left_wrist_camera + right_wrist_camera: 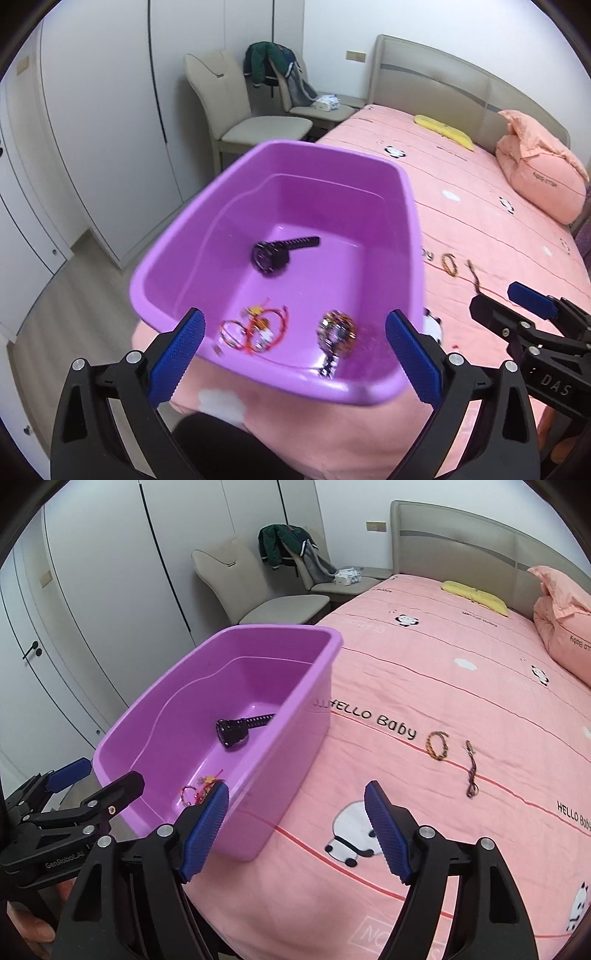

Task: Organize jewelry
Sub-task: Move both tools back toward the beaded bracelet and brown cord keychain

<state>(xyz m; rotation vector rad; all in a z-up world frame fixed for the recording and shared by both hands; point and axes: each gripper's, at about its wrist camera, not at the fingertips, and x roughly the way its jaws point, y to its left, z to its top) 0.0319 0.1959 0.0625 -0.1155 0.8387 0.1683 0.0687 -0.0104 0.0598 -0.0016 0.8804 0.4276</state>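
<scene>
A purple plastic tub [369, 177] [295, 716] sits at the near corner of the pink bed. In it lie a black watch [275, 251] [236, 729], red and orange string bracelets [255, 328] [201, 790] and a multicoloured beaded bracelet [337, 328]. On the bedspread to its right lie a braided orange bracelet [450, 264] [438, 744] and a dark cord bracelet [473, 275] [471, 771]. My left gripper [295, 354] [94, 775] hangs open over the tub's near rim, holding nothing. My right gripper [295, 830] [513, 302] is open above the bedspread beside the tub, also with nothing in it.
A pink pillow [539, 177] and a yellow cushion [445, 131] lie near the headboard. Two beige chairs [251, 118] stand beyond the bed's corner, one draped with a green jacket [269, 62]. White wardrobe doors [103, 110] fill the left side.
</scene>
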